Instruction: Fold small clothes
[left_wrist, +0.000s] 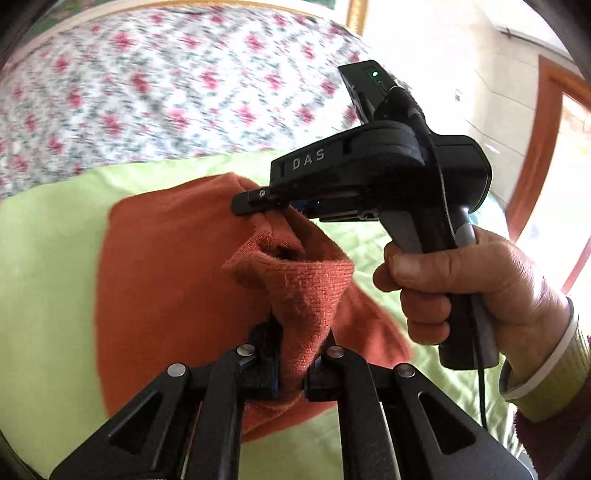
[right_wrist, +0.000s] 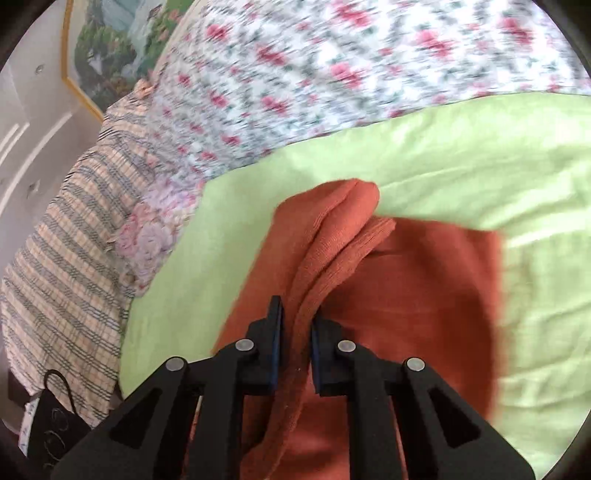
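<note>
An orange knitted garment (left_wrist: 166, 277) (right_wrist: 424, 295) lies on a light green sheet (left_wrist: 48, 258) (right_wrist: 480, 166). My left gripper (left_wrist: 291, 354) is shut on a bunched, raised edge of it, and the cloth rises in a ridge from the jaws. In the left wrist view, my right gripper (left_wrist: 258, 206) comes in from the right, held by a person's hand (left_wrist: 461, 288), and pinches the same ridge farther along. In the right wrist view, that gripper (right_wrist: 297, 332) has a long fold of the orange cloth squeezed between its blue pads.
A floral quilt (left_wrist: 166, 92) (right_wrist: 369, 55) lies beyond the green sheet. A plaid cloth (right_wrist: 66, 240) is heaped at the left, with a black face mask (right_wrist: 51, 417) below it. A wooden door frame (left_wrist: 535, 147) stands at the right.
</note>
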